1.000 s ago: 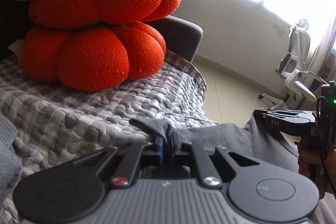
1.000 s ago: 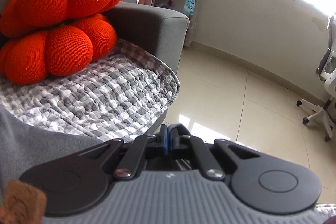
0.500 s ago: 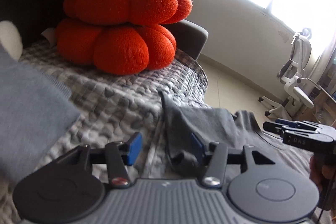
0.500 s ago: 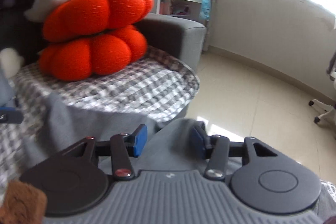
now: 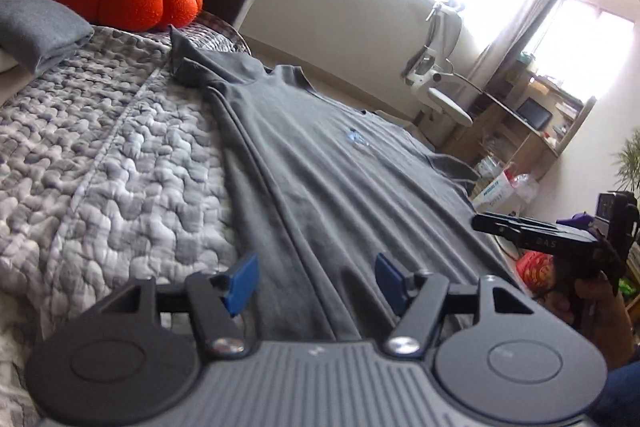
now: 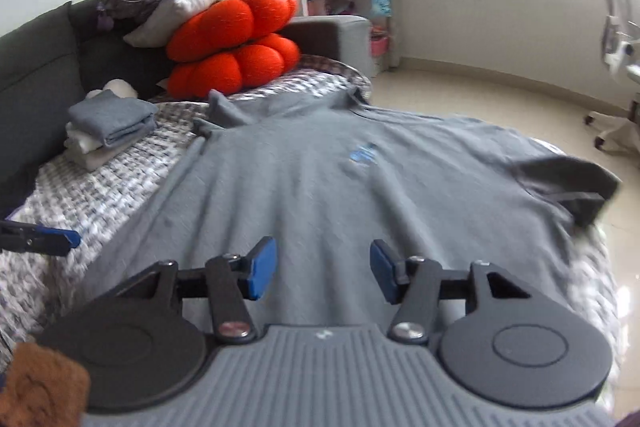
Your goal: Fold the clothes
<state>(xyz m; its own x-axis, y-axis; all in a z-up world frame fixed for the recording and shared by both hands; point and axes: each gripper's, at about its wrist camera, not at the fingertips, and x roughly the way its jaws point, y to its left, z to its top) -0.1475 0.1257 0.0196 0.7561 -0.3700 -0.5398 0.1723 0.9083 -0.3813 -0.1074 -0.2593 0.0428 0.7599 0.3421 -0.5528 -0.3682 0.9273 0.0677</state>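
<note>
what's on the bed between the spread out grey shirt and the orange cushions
Only bare quilted blanket, seen in the right wrist view, separates the grey shirt from the orange cushions.

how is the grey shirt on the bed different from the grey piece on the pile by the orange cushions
The grey shirt lies spread open and flat on the quilt; the folded grey piece is a compact bundle. The shirt rests straight on the quilt; the folded piece tops a stack of pale clothes. The shirt shows a blue logo; the folded piece looks plain. Both are grey.
</note>
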